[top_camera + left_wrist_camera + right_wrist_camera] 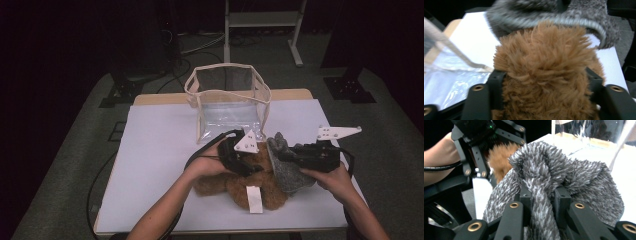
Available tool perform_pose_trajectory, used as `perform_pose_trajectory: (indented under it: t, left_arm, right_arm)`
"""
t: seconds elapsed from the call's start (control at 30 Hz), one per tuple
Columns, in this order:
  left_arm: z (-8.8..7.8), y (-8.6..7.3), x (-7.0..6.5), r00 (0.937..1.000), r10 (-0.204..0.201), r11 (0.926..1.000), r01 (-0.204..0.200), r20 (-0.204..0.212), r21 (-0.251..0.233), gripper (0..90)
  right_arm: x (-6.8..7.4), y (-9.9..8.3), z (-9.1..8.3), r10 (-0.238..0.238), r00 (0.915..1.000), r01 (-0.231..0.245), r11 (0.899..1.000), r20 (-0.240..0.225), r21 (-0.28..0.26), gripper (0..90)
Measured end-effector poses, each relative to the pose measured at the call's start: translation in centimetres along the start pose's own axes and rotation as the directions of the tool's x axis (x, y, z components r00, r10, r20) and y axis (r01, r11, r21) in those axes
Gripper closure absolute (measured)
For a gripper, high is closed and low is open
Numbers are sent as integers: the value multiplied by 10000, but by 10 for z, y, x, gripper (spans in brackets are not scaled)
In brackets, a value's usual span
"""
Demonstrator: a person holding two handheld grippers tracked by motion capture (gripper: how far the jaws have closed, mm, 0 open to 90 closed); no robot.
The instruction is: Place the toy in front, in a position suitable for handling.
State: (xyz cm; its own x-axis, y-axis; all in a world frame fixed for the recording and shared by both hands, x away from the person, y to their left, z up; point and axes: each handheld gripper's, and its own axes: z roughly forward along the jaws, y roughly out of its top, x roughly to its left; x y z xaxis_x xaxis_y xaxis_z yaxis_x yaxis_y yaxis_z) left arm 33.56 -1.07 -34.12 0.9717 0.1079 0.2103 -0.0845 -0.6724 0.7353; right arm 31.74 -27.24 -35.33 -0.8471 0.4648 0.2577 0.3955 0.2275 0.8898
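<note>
A brown plush toy [235, 186] with a white tag [254, 199] lies on the white table [160, 165] near its front edge. My left gripper [254, 168] reaches over the toy from the left. In the left gripper view its jaws stand apart on either side of the plush fur [544, 70], which fills the gap between them. My right gripper [283, 156] comes in from the right, shut on a bunched grey fuzzy cloth [289, 172]. That cloth [574, 170] is pinched between its jaws and hangs over the toy's right side.
A clear plastic bag [227, 92] with cream trim stands open-topped behind the toy at mid-table; its strap [449, 47] passes close to my left gripper. Bare table lies to the left. A metal stand [262, 20] is on the floor beyond.
</note>
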Motion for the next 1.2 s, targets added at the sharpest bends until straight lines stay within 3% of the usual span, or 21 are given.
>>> perform_pose_trajectory:
  t: [0.13, 0.27, 0.37, 0.53, 0.67, 0.77, 0.87, 0.97, 1.0, 1.1, 1.2]
  left_arm:
    - [-6, -3, 1, 9999, 101, 9999, -101, -37, -2, 216]
    - [-27, -15, 0, 9997, -29, 9985, 15, -256, -540, 187]
    - [-45, -30, -1, 9987, -176, 9971, 140, -476, -749, 161]
    - [-67, -64, -3, 9953, -601, 9960, 547, -757, -710, 125]
    - [-69, -87, -4, 9911, -1042, 9932, 993, -831, -610, 121]
    - [-66, -94, -4, 9906, -1135, 9918, 1084, -765, -678, 116]
    - [-65, -100, -5, 9899, -1175, 9915, 1125, -791, -651, 106]
    - [-71, -111, -6, 9875, -1284, 9900, 1223, -918, -697, 98]
    - [-74, -116, -6, 9857, -1345, 9893, 1278, -1020, -698, 89]
    - [-81, -131, -7, 9809, -1624, 9849, 1545, -1067, -787, 85]
    - [-81, -143, -8, 9804, -1725, 9841, 1674, -956, -586, 74]
  right_arm:
    - [-1, 4, 8, -228, 9996, 225, 9995, 173, 209, 729]
    - [-9, -3, 14, -42, 9991, 26, 9993, 424, 374, 729]
    - [-16, -10, 13, 293, 9984, -308, 9991, 492, 292, 729]
    - [-17, -13, 9, 313, 9969, -348, 9982, 720, 481, 728]
    - [-6, 6, 1, -250, 9963, 219, 9990, 825, 381, 728]
    - [5, 27, 8, -789, 9945, 760, 9962, 682, 435, 727]
    - [13, 41, 24, -1418, 9882, 1363, 9865, 573, 910, 726]
    - [14, 36, 40, -2043, 9755, 1868, 9650, 811, 1842, 725]
    - [12, 32, 41, -2042, 9751, 1844, 9635, 868, 1942, 725]
    - [1, 22, 29, -1333, 9874, 1201, 9820, 848, 1461, 723]
    - [-8, 13, 13, -911, 9883, 742, 9879, 1224, 1359, 723]
